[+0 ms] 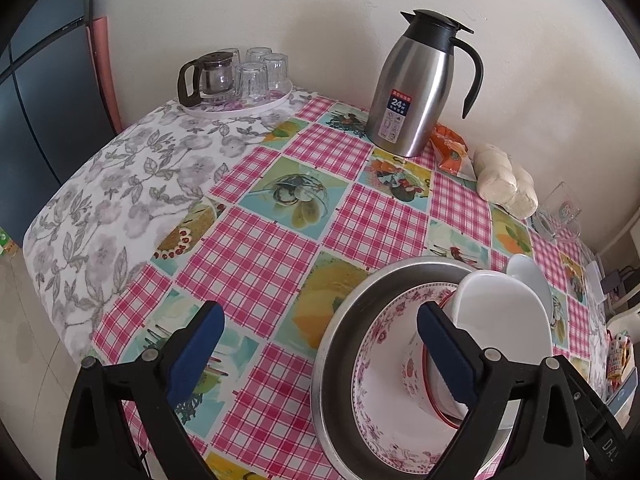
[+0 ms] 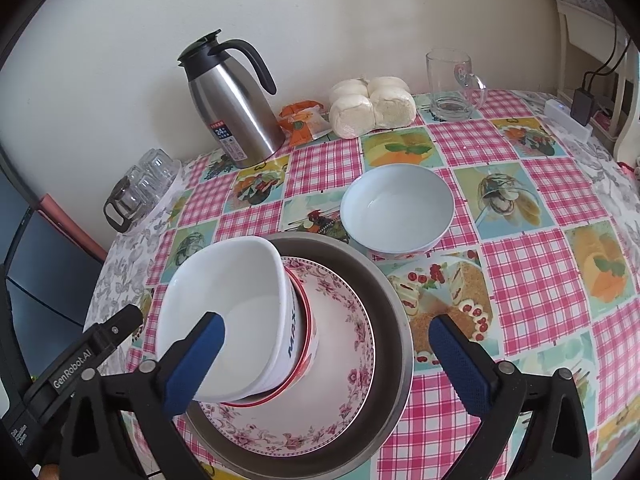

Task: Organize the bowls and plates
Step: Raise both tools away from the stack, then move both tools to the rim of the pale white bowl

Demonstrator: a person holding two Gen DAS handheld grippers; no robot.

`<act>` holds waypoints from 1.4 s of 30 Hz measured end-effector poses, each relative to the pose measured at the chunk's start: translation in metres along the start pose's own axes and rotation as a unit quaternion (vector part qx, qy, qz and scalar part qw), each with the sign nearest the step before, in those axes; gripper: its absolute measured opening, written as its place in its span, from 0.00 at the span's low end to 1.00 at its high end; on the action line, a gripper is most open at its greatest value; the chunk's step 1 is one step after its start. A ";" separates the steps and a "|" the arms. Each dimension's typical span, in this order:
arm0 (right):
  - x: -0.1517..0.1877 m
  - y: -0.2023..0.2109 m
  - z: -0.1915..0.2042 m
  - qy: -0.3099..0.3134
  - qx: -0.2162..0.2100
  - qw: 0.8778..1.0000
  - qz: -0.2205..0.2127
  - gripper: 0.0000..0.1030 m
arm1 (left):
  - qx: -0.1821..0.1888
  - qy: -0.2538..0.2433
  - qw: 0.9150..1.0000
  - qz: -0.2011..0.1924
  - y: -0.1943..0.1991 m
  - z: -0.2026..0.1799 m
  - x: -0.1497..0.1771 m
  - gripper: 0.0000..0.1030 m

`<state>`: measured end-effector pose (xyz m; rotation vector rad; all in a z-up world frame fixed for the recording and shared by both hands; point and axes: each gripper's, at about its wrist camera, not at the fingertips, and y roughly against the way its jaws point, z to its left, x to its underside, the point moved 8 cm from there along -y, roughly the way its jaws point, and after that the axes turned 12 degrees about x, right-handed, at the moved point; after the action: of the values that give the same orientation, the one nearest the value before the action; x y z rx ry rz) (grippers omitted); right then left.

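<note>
Right tool [image 2: 326, 344] wide open, empty, above stacked white bowl [image 2: 224, 316].

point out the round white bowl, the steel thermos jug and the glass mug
round white bowl [image 2: 396, 208], right wrist view, inner floor
steel thermos jug [image 2: 234, 120], right wrist view, steel body
glass mug [image 2: 450, 80], right wrist view, clear side wall

Both wrist cameras look steeply down along their grippers at the bench [image 1: 256, 248] from close above — the left from the stacked dishes' left, the right from their right. Both share the steel basin [image 1: 340, 320] [image 2: 384, 280] and thermos [image 1: 416, 88] [image 2: 232, 108].
</note>
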<state>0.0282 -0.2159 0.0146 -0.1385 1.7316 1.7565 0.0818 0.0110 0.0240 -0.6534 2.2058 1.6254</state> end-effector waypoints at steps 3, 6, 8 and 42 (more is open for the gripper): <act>0.000 0.000 -0.002 0.000 0.002 1.000 -0.001 1.00 | 0.001 0.004 1.000 0.001 -0.001 0.000 0.001 0.95; -0.001 0.000 -0.005 -0.001 0.003 1.000 -0.003 1.00 | 0.003 0.003 1.000 -0.005 0.000 -0.004 0.001 0.95; -0.002 0.001 -0.007 -0.004 0.004 1.000 -0.004 1.00 | 0.005 -0.002 1.000 -0.012 0.002 -0.008 0.000 0.95; -0.023 -0.021 -0.141 -0.143 0.043 0.989 0.011 1.00 | 0.209 -0.125 0.965 -0.099 0.034 -0.180 -0.024 0.95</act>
<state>0.0048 -0.3565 -0.0082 0.1631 1.5993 1.6236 0.0855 -0.1480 0.1176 -0.4971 2.1221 1.0342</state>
